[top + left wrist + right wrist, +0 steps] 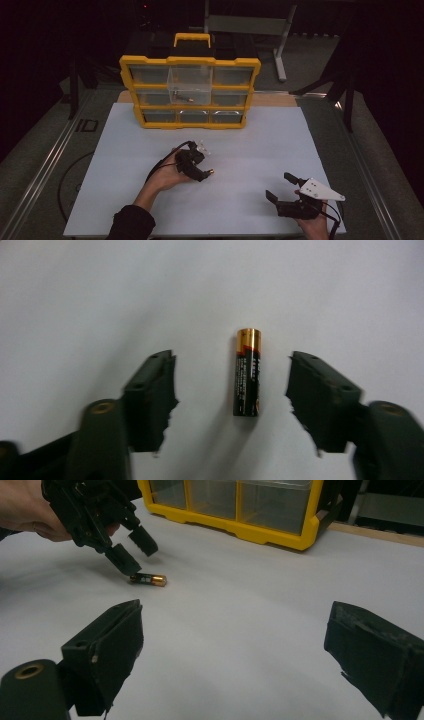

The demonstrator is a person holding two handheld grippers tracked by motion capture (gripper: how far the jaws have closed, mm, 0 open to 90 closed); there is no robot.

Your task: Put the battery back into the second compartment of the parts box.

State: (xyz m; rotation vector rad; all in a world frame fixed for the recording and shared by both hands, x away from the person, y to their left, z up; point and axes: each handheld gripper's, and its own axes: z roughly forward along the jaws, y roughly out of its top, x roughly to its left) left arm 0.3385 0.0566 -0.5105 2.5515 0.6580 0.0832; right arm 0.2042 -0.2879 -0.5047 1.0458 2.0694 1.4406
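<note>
A black AA battery (247,372) with a copper-coloured end lies flat on the white table (250,145). My left gripper (232,385) is open just above it, one jaw on each side and neither touching it. From above, the left gripper (204,174) is near the table's middle with the battery (210,171) at its tips. My right gripper (281,186) is open and holds nothing, low at the front right. In the right gripper view, its jaws (235,645) frame bare table, with the battery (148,580) and the left gripper (132,547) farther off.
A yellow organiser case (190,61) with clear drawers stands upright at the table's back edge. Its middle clear drawer (189,85) is pulled forward with a small item inside. The case's handle (192,37) is on top. A dark floor surrounds the table.
</note>
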